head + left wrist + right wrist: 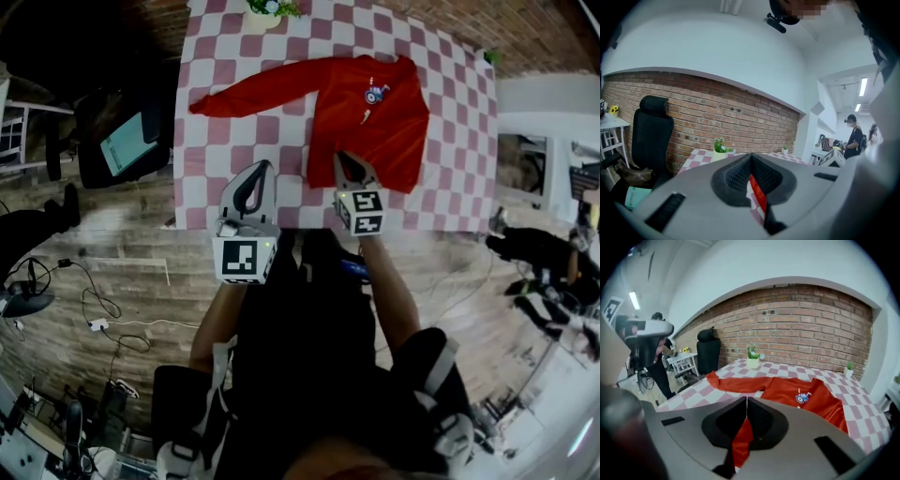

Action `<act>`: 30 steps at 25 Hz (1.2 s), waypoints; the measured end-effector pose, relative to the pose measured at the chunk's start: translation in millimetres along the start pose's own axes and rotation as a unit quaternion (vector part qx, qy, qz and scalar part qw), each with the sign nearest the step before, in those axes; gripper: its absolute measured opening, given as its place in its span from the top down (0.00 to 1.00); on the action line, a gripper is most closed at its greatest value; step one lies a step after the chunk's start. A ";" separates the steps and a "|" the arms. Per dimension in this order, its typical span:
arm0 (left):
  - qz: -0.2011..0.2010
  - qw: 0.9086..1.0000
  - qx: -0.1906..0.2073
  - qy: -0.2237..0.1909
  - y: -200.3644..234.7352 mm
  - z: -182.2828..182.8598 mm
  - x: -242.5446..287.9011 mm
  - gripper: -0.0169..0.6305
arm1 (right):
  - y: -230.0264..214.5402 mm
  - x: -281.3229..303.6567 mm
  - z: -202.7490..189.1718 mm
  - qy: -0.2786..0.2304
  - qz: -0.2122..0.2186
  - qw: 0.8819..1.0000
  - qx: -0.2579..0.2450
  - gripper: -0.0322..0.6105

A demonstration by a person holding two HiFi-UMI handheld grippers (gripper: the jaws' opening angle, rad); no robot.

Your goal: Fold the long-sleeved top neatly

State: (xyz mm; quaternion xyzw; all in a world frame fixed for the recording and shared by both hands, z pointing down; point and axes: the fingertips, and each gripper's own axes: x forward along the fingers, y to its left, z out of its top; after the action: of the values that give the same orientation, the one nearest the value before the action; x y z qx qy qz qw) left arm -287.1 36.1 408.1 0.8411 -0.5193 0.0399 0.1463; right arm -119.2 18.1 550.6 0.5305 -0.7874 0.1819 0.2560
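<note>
Though shut, right jaws gripping top (787, 391)

Right gripper (746, 404) fingers closed on red long-sleeved top (806, 397), spread across checked table (869, 420), brick wall (811, 319) behind

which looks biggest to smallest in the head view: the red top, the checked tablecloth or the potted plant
1. checked tablecloth
2. red top
3. potted plant, partly cut off at the top edge

Top (366, 112) lies across the desk (450, 187), plant (267, 11) behind it, chair (101, 117) left of the desk.
</note>
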 end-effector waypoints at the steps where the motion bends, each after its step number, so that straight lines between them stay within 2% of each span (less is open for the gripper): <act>1: 0.004 1.000 -0.001 -0.001 3.1 0.9 -1.4 0.98 | 2.9 -4.0 9.0 -0.012 0.001 1.000 0.001 0.93; 8: 0.040 0.999 0.005 0.000 26.4 0.9 -7.1 0.98 | 34.9 -24.7 74.4 -0.088 0.040 0.995 0.014 0.94; 15: 0.078 0.997 0.014 0.006 60.2 -1.0 -0.1 0.98 | 59.3 -30.4 118.8 -0.125 0.082 0.989 0.004 0.94; 21: 0.123 0.992 0.010 0.024 94.8 -8.2 26.9 0.98 | 66.5 -25.7 148.9 -0.131 0.114 0.985 -0.015 0.94; 26: 0.165 0.985 -0.014 0.050 123.8 -25.6 53.5 0.98 | 59.8 -6.6 161.1 -0.128 0.129 0.983 -0.024 0.94; 30: 0.205 0.975 -0.047 0.067 151.0 -47.4 68.6 0.98 | 58.6 10.3 164.0 -0.118 0.141 0.982 -0.030 0.94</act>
State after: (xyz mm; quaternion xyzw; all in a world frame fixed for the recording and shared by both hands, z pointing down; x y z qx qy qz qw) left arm -385.3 -72.5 499.3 0.7046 -0.6708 0.1010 0.2085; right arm -211.3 -59.4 424.2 0.4236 -0.8843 0.1285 0.1485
